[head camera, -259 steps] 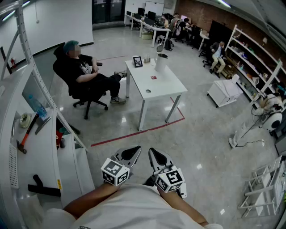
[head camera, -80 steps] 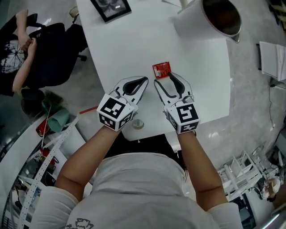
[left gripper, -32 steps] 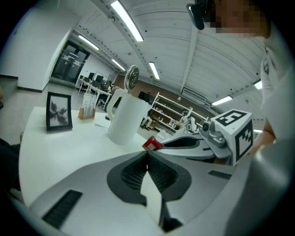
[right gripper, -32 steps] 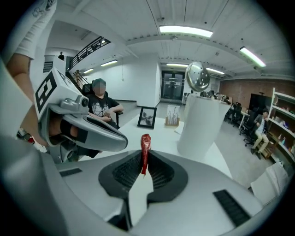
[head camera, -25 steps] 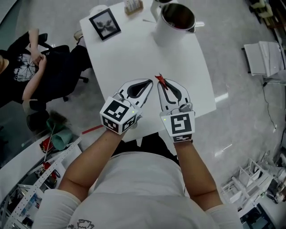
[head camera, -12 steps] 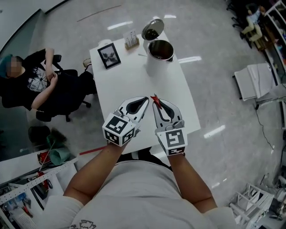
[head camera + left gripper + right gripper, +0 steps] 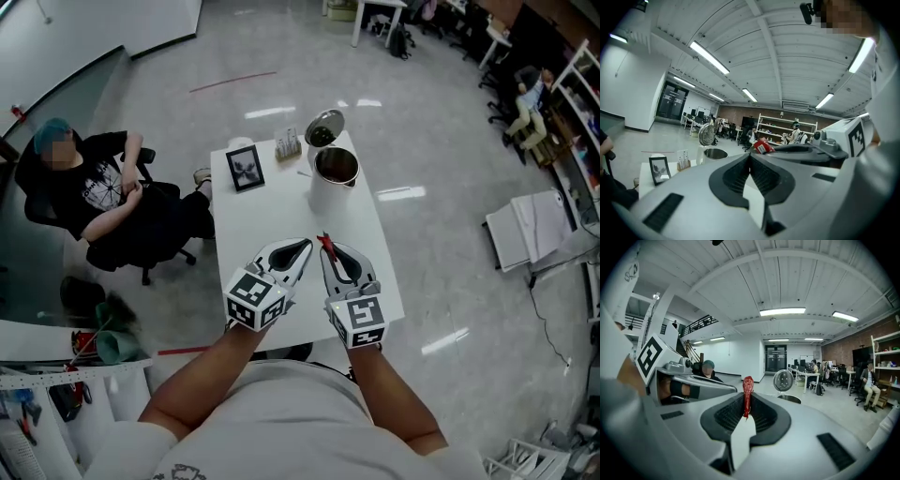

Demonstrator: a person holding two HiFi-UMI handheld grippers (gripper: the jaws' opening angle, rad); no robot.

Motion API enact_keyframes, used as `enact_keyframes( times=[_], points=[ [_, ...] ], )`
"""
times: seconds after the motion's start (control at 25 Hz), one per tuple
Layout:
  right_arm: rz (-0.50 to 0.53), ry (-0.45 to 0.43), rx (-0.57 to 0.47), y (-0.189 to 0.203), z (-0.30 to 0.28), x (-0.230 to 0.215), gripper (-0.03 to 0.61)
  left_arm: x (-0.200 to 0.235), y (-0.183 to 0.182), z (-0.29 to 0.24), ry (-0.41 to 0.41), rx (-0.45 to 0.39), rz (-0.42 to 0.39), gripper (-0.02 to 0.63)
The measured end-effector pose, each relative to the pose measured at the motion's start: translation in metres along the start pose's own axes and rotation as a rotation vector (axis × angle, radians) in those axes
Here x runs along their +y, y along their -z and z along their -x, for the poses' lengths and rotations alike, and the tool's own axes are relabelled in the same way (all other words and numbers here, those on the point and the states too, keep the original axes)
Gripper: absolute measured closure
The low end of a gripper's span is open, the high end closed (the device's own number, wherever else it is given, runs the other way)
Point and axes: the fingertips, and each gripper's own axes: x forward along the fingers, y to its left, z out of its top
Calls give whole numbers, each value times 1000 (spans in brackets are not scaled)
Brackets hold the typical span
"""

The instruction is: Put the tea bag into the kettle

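A white table (image 7: 281, 223) carries a kettle (image 7: 334, 178), picture frame (image 7: 247, 169) and small rack (image 7: 288, 146).

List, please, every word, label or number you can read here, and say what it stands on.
None can be read.
Tea bag: red wrapper, pale label too small to read.
Picture frame: no legible caption.
Card stand: too blurred.
Left cube, right cube: square marker patterns, no letters.

I see the red tea bag (image 7: 748, 389) pinched edge-on and upright in my right gripper (image 7: 327, 247); the white kettle (image 7: 333, 180) stands upright well beyond it, lid flipped open.
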Motion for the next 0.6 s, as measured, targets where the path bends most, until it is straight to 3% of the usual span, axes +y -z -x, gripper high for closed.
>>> enact_keyframes(
  times=[0.28, 0.6],
  points=[
    [14, -33, -25, -18, 2, 11, 532, -3, -11, 14, -31, -27, -11, 603],
    [13, -7, -32, -28, -3, 30, 532, 7, -22, 36, -22, -45, -20, 603]
  ],
)
